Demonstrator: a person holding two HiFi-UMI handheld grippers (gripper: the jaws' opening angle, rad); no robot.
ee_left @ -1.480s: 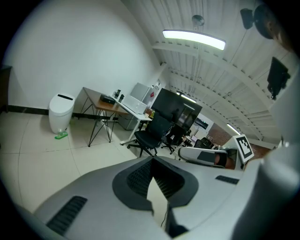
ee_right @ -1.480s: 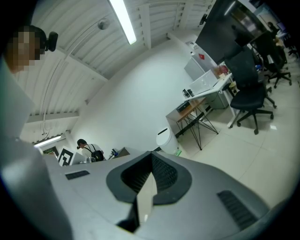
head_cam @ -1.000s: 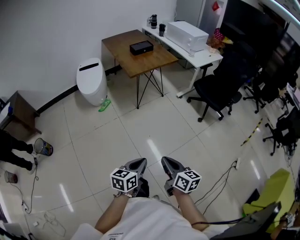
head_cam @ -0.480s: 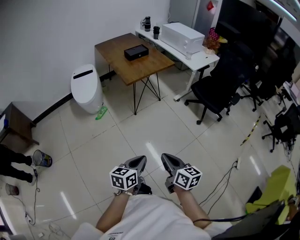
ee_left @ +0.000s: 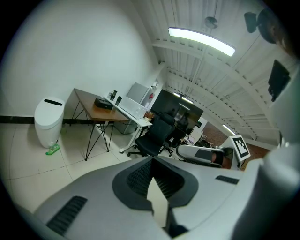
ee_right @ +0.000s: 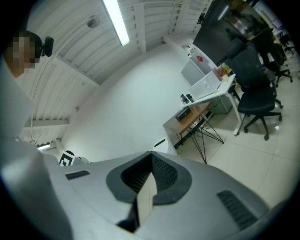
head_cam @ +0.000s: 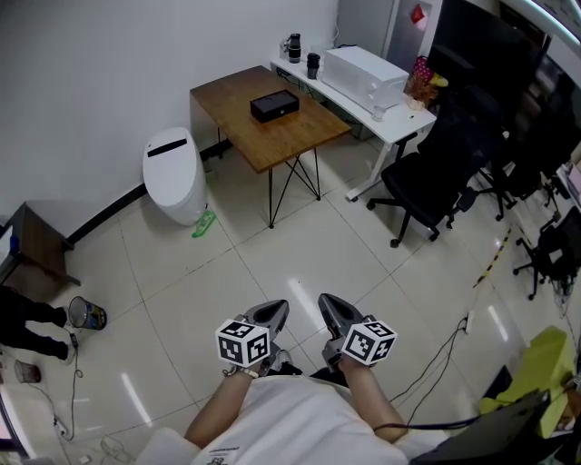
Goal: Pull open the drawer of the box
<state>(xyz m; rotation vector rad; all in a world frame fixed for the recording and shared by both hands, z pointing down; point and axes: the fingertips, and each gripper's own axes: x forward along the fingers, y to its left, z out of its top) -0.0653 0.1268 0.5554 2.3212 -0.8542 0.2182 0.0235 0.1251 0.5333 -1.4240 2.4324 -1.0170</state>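
Nothing here can be read as words or numbers. The cubes on the left gripper [head_cam: 279, 307] and the right gripper [head_cam: 324, 301] bear only black-and-white square patterns. The small red sign [head_cam: 417, 13] at the far wall is too small to read.

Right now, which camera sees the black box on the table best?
The head view: it looks down on the whole black box on the wooden table. The left gripper view shows it small, side-on; the right gripper view, tiny and tilted.

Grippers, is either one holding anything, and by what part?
Nothing is held: the left gripper and right gripper have jaws shut and empty.
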